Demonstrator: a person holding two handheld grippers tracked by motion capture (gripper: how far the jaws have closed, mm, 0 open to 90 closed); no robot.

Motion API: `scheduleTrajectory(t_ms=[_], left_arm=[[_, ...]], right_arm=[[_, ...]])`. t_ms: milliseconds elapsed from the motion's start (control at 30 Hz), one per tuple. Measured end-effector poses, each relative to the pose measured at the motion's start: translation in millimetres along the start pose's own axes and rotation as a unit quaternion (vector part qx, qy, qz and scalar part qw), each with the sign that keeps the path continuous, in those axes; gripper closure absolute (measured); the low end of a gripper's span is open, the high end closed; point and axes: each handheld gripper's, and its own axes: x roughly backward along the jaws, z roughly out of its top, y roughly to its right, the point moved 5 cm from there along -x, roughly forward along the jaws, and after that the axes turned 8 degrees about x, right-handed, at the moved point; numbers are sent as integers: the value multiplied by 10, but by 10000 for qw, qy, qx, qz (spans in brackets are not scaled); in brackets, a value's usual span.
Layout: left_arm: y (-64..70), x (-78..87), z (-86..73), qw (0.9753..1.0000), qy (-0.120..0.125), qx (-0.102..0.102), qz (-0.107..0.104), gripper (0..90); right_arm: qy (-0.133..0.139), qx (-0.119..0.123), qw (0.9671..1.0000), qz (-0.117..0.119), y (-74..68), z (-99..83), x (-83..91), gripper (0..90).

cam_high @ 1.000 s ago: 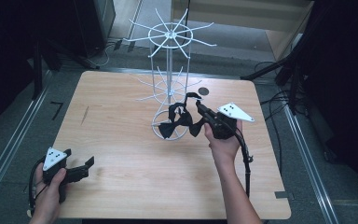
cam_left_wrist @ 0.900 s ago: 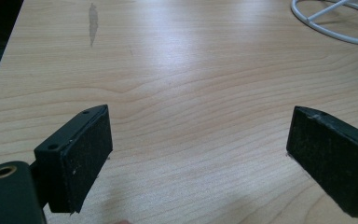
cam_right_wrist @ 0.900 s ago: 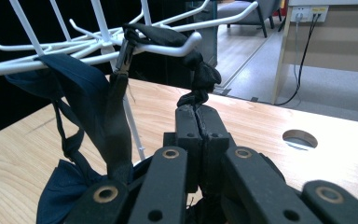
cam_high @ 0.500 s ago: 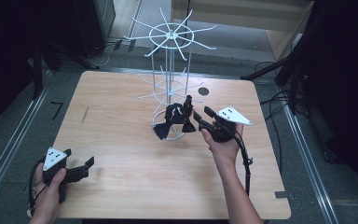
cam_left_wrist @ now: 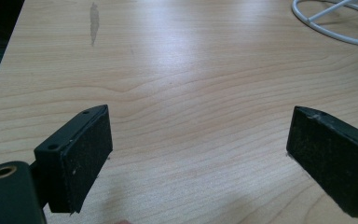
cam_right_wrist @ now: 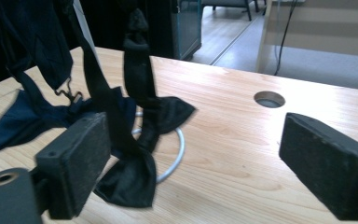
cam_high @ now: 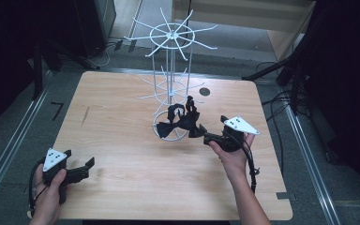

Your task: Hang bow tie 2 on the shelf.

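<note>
Both claws released: right claw (cam_high: pixel 205 137) beside black bow ties (cam_high: pixel 183 121); no writing legible.

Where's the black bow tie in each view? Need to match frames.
High view: black bow tie hangs at centre, over the white rack's base ring.
Left gripper view: not in it.
Right gripper view: left of centre, beside the left jaw.
Shared landmark: base ring.
</note>
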Motion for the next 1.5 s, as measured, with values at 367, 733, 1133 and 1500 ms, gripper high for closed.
scheduleTrajectory(t_ms=[367, 733, 1133, 1500], left_arm=[[1, 0, 0, 10000, 5, -9, 5, 72], [1, 2, 1, 10000, 28, 11, 6, 72], [1, 2, 1, 10000, 34, 17, 16, 72], [0, 3, 1, 10000, 35, 19, 22, 72]], right_arm=[[-56, -22, 10000, -17, 85, -167, 162, 0], [-135, -8, 9996, -229, 217, -430, 306, 0], [-298, -112, 9989, -340, 399, -686, 507, 0], [-551, -155, 9976, -380, 514, -928, 688, 0]])
